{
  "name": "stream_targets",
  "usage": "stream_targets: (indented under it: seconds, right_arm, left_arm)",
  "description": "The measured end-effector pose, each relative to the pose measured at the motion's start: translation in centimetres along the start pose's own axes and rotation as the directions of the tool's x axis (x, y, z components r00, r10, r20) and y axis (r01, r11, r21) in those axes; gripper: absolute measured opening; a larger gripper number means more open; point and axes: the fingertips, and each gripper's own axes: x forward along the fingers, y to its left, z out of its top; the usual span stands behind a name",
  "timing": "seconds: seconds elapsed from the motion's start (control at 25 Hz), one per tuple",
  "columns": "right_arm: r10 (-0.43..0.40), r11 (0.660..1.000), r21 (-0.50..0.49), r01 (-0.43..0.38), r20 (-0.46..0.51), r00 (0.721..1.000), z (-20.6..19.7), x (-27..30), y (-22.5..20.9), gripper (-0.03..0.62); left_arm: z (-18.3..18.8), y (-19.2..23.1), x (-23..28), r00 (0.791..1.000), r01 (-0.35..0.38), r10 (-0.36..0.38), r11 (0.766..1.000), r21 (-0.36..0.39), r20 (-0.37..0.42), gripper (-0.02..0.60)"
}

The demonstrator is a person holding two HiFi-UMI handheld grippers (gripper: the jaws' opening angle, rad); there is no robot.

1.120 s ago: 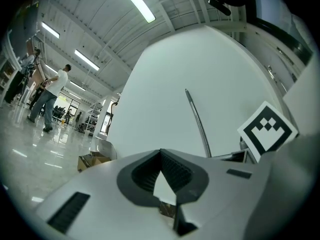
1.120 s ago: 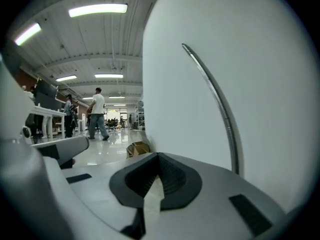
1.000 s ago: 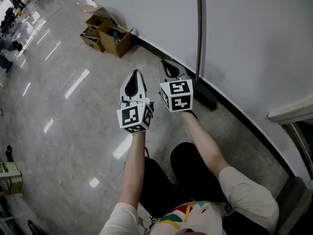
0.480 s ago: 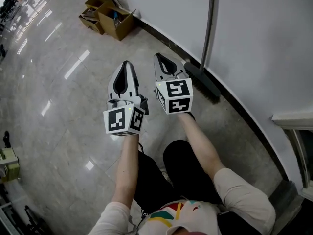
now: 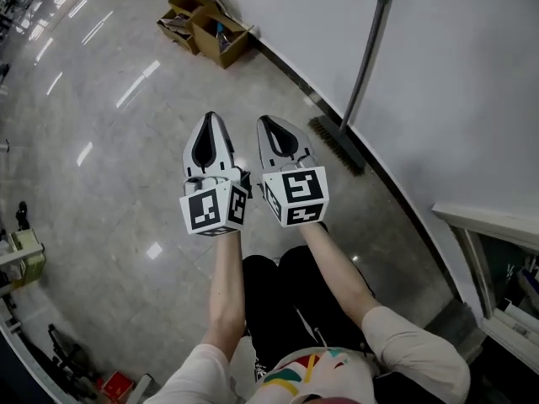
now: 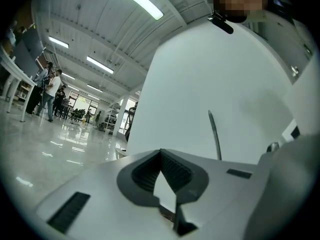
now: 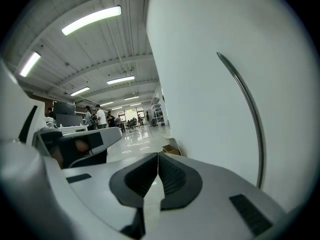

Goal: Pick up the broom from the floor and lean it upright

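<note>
Head view shows the left tongs (image 5: 210, 118) and right tongs (image 5: 264, 123) drawn back nearer than before, both clenched and empty, while the broom (image 5: 364, 66) leans upright against the far-right wall (image 5: 472, 99).

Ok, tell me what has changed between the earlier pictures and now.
The right gripper has drawn back from the broom, widening the gap to it, and now sits level beside the left gripper. Nothing was taken hold of or let go. Both pairs of jaws stay shut and empty; the broom still leans upright against the wall, and the cardboard boxes are unmoved.
</note>
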Motion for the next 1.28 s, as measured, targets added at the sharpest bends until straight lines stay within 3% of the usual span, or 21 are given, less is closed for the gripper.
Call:
stream_targets:
  seconds: [0.16,0.28,0.36,0.48,0.6,0.68,0.84,1.28]
  right_arm:
    - [-0.013,1.000,-0.027,0.011,-0.054,0.998,12.0,-4.8,3.0,0.014]
    - [0.011,0.999,-0.046,-0.017,-0.112,0.994,21.5,-9.4,6.9,0.014]
    - [0.055,0.993,-0.101,-0.068,-0.129,0.990,28.1,-12.4,10.8,0.014]
    - [0.085,0.977,-0.192,-0.097,-0.070,0.994,38.6,-15.9,14.4,0.014]
    - [0.095,0.973,-0.212,-0.094,-0.007,0.995,45.1,-20.7,15.8,0.014]
    - [0.119,0.972,-0.205,-0.112,0.019,0.993,46.7,-24.2,17.0,0.014]
    - [0.136,0.936,-0.329,-0.127,0.004,0.991,46.6,-28.6,18.0,0.014]
    - [0.159,0.937,-0.326,-0.122,0.089,0.983,48.9,-32.1,20.3,0.014]
  left_arm:
    - [12.4,-2.3,-2.1,0.999,-0.023,0.023,1.000,-0.019,-0.031,0.045]
    - [21.7,-5.9,-4.0,0.992,0.037,-0.043,0.998,-0.057,-0.118,0.044]
    - [29.0,-8.7,-5.0,0.986,0.088,-0.092,0.996,-0.034,-0.141,0.045]
    - [40.9,-11.0,-6.4,0.995,0.077,-0.077,0.997,0.000,-0.057,0.045]
    - [48.7,-13.5,-9.6,0.996,0.080,-0.080,0.997,0.001,0.027,0.044]
    - [50.8,-15.0,-12.7,0.996,0.076,-0.077,0.997,0.033,0.049,0.044]
    - [51.0,-17.7,-17.0,0.997,0.026,-0.029,0.999,0.035,0.065,0.044]
    - [53.1,-19.4,-20.7,0.997,0.008,-0.021,0.986,0.165,0.077,0.044]
